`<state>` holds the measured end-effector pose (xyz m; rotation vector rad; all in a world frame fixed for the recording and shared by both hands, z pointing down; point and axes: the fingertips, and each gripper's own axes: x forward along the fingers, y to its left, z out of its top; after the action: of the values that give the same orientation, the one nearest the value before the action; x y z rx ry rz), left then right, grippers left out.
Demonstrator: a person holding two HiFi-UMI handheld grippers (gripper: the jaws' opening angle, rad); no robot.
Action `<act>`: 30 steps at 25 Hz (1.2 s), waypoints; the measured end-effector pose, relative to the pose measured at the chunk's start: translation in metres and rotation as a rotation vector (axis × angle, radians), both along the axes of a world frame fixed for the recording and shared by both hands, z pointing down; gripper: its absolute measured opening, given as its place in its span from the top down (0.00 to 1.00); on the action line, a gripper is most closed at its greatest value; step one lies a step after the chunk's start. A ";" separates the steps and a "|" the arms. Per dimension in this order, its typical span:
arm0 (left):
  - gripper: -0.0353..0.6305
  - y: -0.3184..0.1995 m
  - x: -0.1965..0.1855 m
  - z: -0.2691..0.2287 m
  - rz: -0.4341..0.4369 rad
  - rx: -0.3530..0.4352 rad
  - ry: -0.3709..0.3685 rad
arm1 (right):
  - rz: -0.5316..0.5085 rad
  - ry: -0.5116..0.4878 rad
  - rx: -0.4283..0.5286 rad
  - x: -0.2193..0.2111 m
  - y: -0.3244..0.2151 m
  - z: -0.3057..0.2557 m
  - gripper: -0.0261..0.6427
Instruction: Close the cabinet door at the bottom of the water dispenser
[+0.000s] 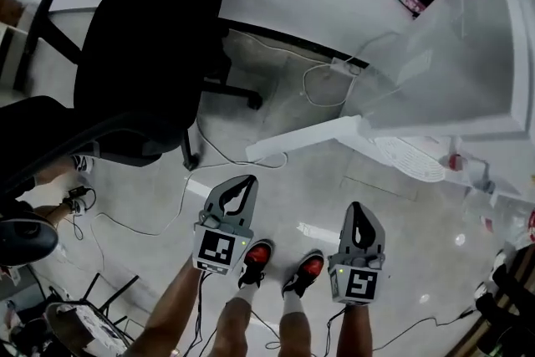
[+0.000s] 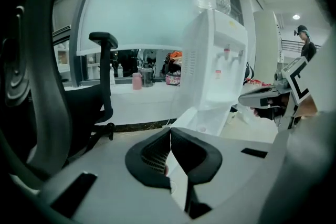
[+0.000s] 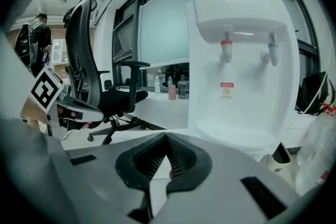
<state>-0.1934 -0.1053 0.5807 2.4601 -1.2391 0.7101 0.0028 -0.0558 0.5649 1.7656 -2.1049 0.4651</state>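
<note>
**A:** Jaws on both, how do they stand?

**B:** Left gripper (image 2: pixel 170 131) and right gripper (image 3: pixel 166 135) are each clenched tip to tip, with nothing between them.

**A:** And the cabinet door?

**B:** Cabinet door (image 1: pixel 305 138) stands swung out from the foot of the water dispenser (image 3: pixel 239 60). It lies crosswise ahead of both grippers, and I judge its free end nearest the left one.

**A:** Anything hidden?

**B:** The right gripper's own body hides the dispenser's base in its view. The cabinet's inside shows nowhere.
</note>
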 end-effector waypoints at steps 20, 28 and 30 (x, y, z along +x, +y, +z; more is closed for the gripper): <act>0.44 -0.037 -0.018 0.097 0.053 -0.076 -0.034 | -0.009 0.025 -0.058 -0.010 0.020 0.066 0.94; 0.44 -0.042 -0.007 0.114 0.081 -0.082 -0.052 | 0.008 0.025 -0.064 -0.003 0.024 0.073 0.94; 0.48 -0.042 -0.007 0.115 0.073 -0.071 -0.072 | 0.015 0.025 -0.059 0.000 0.026 0.072 0.94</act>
<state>-0.2008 -0.1472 0.6957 2.4530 -1.1333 0.8535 0.0030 -0.0298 0.6373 1.7465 -2.0408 0.5015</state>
